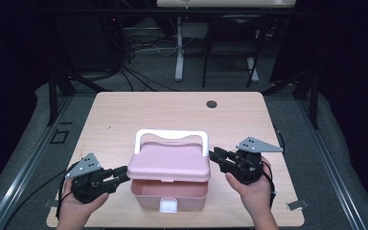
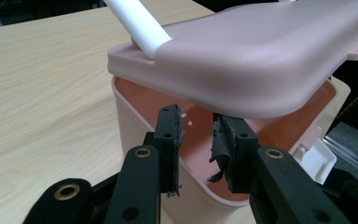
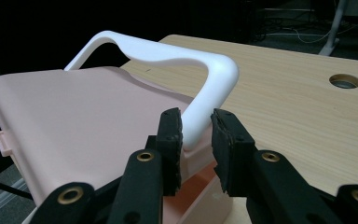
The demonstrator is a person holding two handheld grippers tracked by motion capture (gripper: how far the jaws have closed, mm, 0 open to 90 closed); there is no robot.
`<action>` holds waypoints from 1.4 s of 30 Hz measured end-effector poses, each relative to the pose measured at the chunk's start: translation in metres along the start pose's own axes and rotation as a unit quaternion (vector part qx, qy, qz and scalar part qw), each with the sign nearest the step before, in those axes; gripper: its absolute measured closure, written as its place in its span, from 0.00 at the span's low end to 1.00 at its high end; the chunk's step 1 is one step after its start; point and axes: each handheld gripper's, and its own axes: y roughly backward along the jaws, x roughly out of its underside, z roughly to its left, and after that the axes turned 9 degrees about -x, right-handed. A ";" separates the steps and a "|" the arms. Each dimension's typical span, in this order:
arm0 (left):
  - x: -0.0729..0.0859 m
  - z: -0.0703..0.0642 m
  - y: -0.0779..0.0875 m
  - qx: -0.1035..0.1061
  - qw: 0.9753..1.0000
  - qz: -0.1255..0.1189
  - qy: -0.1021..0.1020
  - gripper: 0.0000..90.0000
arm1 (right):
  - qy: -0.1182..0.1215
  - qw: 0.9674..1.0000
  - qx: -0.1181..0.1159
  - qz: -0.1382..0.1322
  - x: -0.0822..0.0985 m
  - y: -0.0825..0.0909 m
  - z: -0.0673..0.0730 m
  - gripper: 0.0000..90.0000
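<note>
- A pink box (image 1: pixel 168 191) is seen near the front edge of the desk (image 1: pixel 124 115), its pink lid (image 1: pixel 168 163) raised at the front and lying askew over the open body.
- The left hand-held gripper (image 1: pixel 122 173) is held partly open at the box's left rim (image 2: pixel 135 116), under the lid's corner; nothing is pinched.
- The right hand-held gripper (image 1: pixel 215 155) is held partly open around the base of the white handle (image 3: pixel 205 102); contact cannot be told.
- If the handle is gripped off-centre, the lid could be twisted or dropped shut onto the left jaws.
- The light box could be dragged toward the desk's edge if the lid is pulled without the body being steadied.
</note>
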 end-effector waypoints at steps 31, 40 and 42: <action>-0.025 0.002 0.004 -0.005 0.999 -0.041 -0.002 0.82 | -0.008 1.000 0.022 0.008 0.011 0.008 -0.001 0.78; -0.029 0.005 0.002 -0.005 0.999 -0.046 0.003 0.81 | -0.005 0.999 0.028 0.031 0.024 0.002 0.002 0.76; -0.030 0.006 0.001 -0.005 0.999 -0.045 0.001 0.81 | -0.008 0.999 0.027 0.038 0.027 -0.001 0.003 0.75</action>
